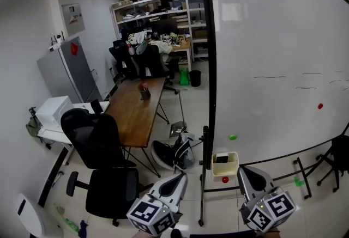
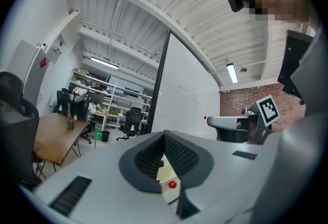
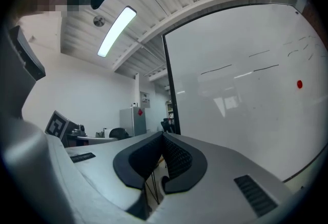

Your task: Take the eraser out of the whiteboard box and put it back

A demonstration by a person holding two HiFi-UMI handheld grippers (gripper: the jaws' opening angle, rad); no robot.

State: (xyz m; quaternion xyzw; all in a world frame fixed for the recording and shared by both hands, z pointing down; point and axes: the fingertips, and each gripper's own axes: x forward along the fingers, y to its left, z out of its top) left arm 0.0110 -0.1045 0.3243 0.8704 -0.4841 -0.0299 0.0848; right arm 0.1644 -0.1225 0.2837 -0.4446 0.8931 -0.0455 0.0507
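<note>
While the eraser [image 1: 221,159] lies in the box [image 1: 226,169] at the whiteboard's [image 1: 272,41] lower left corner, both tongs sit below it, clear of it. Left tongs [image 1: 181,178]: closed, empty. Right tongs [image 1: 244,171]: closed, empty.

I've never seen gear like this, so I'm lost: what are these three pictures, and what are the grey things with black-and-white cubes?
There is no robot: a person holds a gripper in each hand, and each patterned cube is part of one. The head view, from a camera on the person's head, shows the left gripper and right gripper at the bottom. The other two pictures come from cameras riding on each gripper, looking along its fingers. Both pairs are closed and hold nothing. A cream box hangs at the lower edge of the whiteboard, with the eraser inside.
</note>
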